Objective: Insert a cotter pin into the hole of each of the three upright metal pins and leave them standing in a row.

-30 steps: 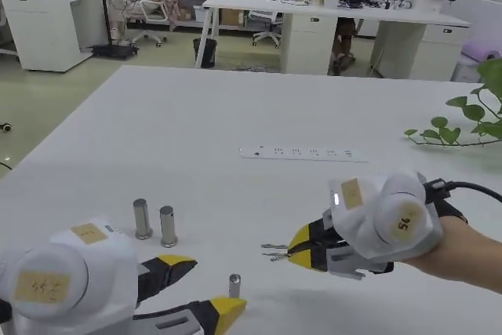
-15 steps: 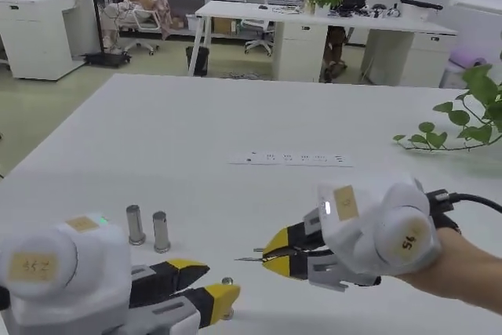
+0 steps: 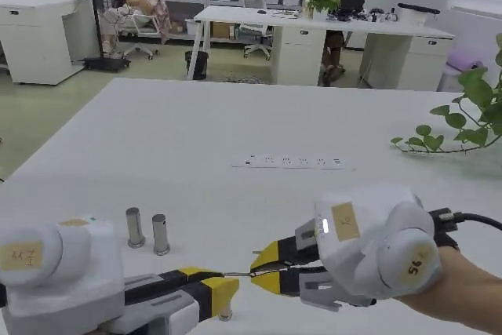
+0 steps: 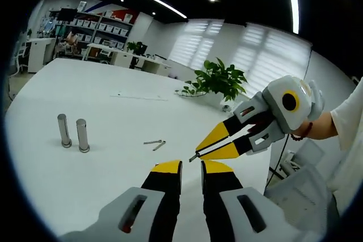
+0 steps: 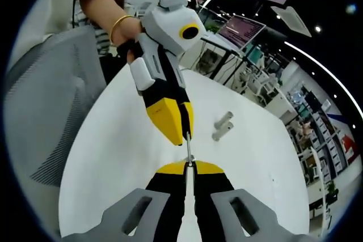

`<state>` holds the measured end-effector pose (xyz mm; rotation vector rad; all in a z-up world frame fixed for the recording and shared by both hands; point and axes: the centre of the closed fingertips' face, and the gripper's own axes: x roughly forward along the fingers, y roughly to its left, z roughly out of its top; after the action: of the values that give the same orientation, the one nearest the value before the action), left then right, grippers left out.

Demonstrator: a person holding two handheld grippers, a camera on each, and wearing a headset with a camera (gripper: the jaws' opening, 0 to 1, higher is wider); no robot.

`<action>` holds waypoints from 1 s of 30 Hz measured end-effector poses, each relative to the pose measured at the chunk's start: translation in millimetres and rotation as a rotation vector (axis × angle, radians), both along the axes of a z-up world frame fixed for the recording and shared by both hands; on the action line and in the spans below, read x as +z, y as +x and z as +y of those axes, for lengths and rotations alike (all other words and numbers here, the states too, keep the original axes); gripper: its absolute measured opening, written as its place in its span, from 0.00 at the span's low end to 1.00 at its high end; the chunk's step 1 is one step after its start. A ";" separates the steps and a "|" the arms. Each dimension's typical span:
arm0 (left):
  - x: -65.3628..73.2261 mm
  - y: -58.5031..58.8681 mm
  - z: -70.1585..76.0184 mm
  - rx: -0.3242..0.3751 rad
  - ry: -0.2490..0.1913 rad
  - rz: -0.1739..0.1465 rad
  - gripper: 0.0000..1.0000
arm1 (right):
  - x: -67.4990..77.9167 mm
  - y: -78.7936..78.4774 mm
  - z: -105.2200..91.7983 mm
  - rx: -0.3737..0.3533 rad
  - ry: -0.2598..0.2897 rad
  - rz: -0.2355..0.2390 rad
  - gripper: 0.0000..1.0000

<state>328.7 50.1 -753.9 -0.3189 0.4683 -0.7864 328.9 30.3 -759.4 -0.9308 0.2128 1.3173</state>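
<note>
Cotter pin [image 3: 241, 274] pinched in right gripper [image 3: 256, 272] fingers, tip at left gripper [image 3: 223, 279]; left fingers [image 3: 216, 294] narrow, can't tell if holding metal pin [image 3: 226, 315] below. Probably light, bendy: grip near loop.

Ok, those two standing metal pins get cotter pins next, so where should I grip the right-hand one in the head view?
Probably low on the shaft of the right-hand metal pin, jaws level, coming from the side away from its neighbour. It stands upright, close beside that pin, so a jaw would hardly fit between them; a low hold leaves the top free.
</note>
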 end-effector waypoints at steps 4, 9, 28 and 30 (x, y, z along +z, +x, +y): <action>1.6 -1.1 -0.9 0.010 -0.022 0.011 0.08 | 0.5 -3.2 1.4 0.005 0.004 0.002 0.04; 2.3 -3.0 -2.4 0.010 -0.036 0.024 0.03 | 0.9 -4.3 1.9 0.005 0.008 0.001 0.04; 6.7 -5.4 -5.6 0.019 -0.110 0.070 0.01 | 0.3 -5.6 3.3 0.012 -0.006 -0.036 0.04; 6.4 -5.2 -5.5 0.021 -0.110 0.068 0.01 | 0.0 -5.5 3.3 0.011 -0.007 -0.037 0.04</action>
<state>323.5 44.7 -747.5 -0.4529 0.4859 -0.7845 323.4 33.6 -759.4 -0.9626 0.1838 1.3095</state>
